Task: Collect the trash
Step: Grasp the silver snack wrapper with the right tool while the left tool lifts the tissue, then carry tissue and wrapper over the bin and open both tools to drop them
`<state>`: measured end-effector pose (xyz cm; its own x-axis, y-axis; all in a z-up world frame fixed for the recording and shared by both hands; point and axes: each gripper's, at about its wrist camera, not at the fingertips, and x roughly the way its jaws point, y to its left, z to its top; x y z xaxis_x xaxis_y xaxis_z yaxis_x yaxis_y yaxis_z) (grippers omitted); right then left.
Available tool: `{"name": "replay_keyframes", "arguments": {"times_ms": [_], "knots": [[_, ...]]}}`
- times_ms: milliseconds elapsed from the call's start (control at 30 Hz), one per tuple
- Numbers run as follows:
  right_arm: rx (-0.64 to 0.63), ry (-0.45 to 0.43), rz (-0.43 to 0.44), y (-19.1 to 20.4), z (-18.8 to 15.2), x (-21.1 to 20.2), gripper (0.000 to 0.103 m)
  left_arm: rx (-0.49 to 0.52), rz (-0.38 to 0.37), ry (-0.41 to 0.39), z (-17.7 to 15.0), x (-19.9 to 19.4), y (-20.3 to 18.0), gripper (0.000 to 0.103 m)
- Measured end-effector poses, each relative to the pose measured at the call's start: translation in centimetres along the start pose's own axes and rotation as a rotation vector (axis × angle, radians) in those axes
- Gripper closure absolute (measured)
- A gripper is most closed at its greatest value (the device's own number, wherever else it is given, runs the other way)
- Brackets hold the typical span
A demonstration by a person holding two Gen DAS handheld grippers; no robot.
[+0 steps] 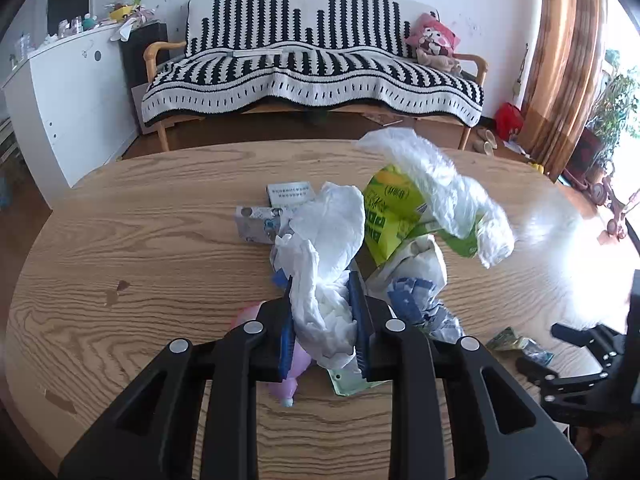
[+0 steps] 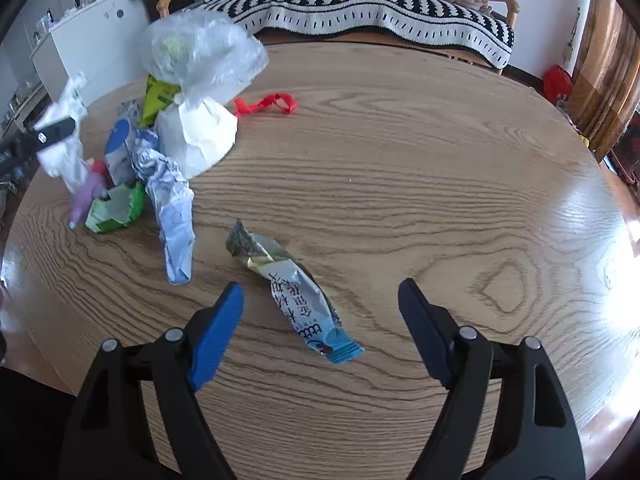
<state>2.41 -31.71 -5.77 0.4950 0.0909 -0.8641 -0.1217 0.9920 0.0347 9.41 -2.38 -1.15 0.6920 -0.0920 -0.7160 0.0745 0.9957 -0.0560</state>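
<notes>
My left gripper (image 1: 322,280) is shut on a crumpled white tissue (image 1: 328,256) and holds it above the round wooden table (image 1: 140,240). It also shows in the right wrist view (image 2: 64,144). My right gripper (image 2: 320,292) is open and empty, its blue pads either side of a crumpled snack wrapper (image 2: 296,292) lying on the table. A trash pile sits at the table's left: a clear plastic bag (image 2: 200,52), a green packet (image 1: 390,208), a white paper bag (image 2: 200,132) and a blue-white wrapper (image 2: 172,216).
A red ribbon (image 2: 266,104) lies past the pile. Small boxes (image 1: 288,194) sit on the far side of the pile. A purple toy (image 2: 86,192) and green carton (image 2: 116,210) lie at its near side. A striped sofa (image 1: 312,68) and white cabinet (image 1: 72,92) stand behind.
</notes>
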Motion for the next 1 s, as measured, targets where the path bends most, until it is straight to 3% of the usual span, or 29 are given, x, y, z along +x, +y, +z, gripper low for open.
{"name": "replay_keyframes", "arguments": {"times_ms": [133,200,267,300,500,700,833,1000], "knots": [[-0.025,0.012,-0.023,0.3,-0.3,0.8,0.038,-0.014,-0.02,-0.011,0.3,-0.6,-0.6,0.08],[-0.028,0.007,-0.016,0.4,-0.2,0.6,0.053,-0.016,-0.03,-0.015,0.4,-0.8,-1.0,0.08],[-0.028,0.009,-0.002,0.4,-0.2,0.4,0.082,-0.013,-0.036,-0.023,0.4,-0.9,-1.7,0.08],[-0.027,0.012,0.002,0.3,-0.3,0.3,0.085,-0.011,-0.038,-0.025,0.4,-0.9,-1.8,0.08],[0.026,-0.06,0.012,-2.3,-1.0,-2.9,0.088,0.009,-0.106,-0.032,0.6,-1.5,-5.3,0.08],[0.167,-0.16,-0.027,-9.4,-3.2,-8.1,0.088,0.079,-0.181,-0.051,0.3,-2.1,-11.2,0.08],[0.277,-0.185,-0.08,-15.4,-6.2,-10.7,0.088,0.165,-0.261,-0.029,-0.6,-2.0,-17.9,0.08],[0.468,-0.185,-0.184,-23.8,-12.8,-13.7,0.088,0.289,-0.389,0.01,-3.3,-2.3,-27.4,0.08]]}}
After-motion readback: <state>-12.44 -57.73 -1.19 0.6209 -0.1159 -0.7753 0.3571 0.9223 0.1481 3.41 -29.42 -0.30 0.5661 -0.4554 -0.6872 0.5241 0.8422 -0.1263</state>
